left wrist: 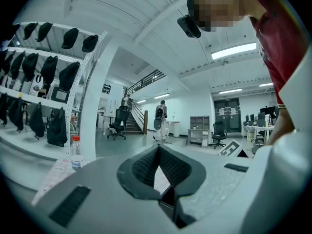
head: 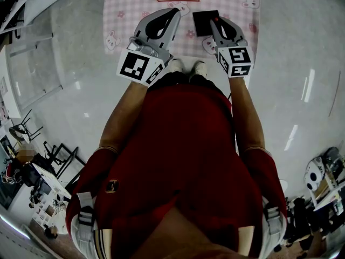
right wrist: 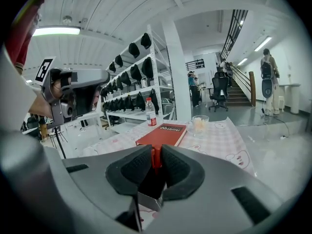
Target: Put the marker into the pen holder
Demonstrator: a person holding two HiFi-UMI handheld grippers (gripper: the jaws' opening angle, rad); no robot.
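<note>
A red marker (right wrist: 155, 157) stands upright between the dark pads of my right gripper (right wrist: 155, 151), which is shut on it. From the head view, the marker's red tip (head: 216, 19) shows at the front of the right gripper (head: 215, 21), over the right edge of the black square pen holder (head: 205, 22). A dark box with a pale rim, apparently the pen holder (right wrist: 146, 186), lies just below the right jaws. My left gripper (head: 172, 13) hovers to the left over the cloth. Its tips (left wrist: 158, 149) meet with nothing between them.
A pink checked cloth with bunny prints (head: 126, 9) covers the table. On it lie a red book (right wrist: 162, 134), a glass cup (right wrist: 200, 123) and a water bottle (right wrist: 151, 112). Shiny floor (head: 302, 47) surrounds the table. Shelves with dark helmets (right wrist: 131, 77) stand behind.
</note>
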